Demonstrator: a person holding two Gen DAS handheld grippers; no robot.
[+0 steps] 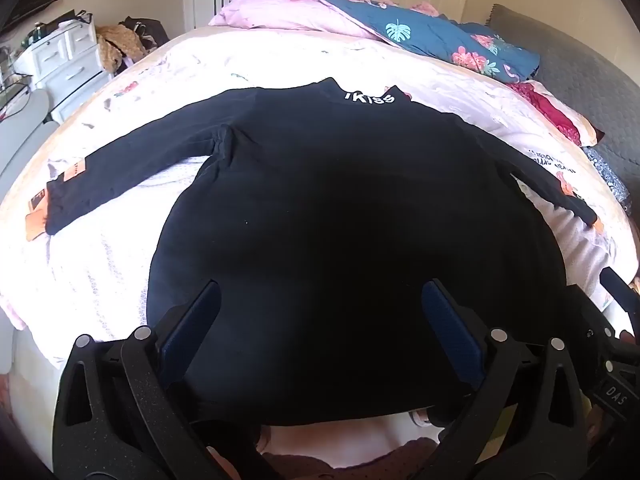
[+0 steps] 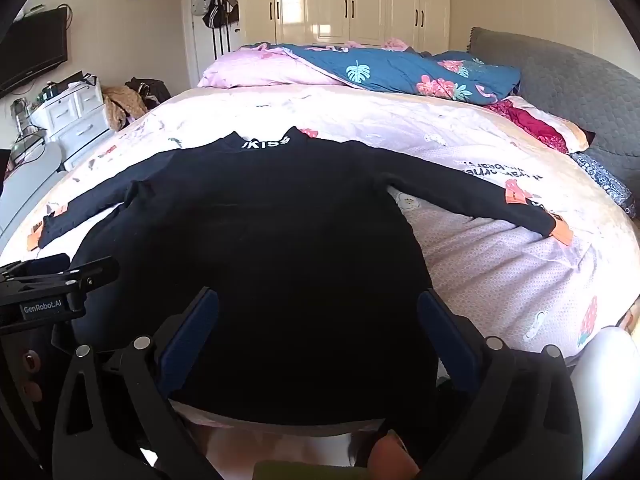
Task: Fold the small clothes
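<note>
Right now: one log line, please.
shirt flat on bed, sleeves spread | left tongs open | right tongs open | fold not started

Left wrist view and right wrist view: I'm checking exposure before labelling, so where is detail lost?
Left wrist view: long-sleeved black shirt is nearly featureless dark, pale pink bedsheet glares white. Right wrist view: same crushed blacks, sunlit sheet washed out; fisheye bends the bed edge in both.

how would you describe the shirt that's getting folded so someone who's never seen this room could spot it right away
Look at the big bed with the pale pink printed cover that fills the room. Spread flat on its near half, sleeves out to both sides, lies a black long-sleeved top. Unlike the blue floral quilt bunched at the far end, it is plain black, with white lettering on the collar and orange tags at the cuffs.
</note>
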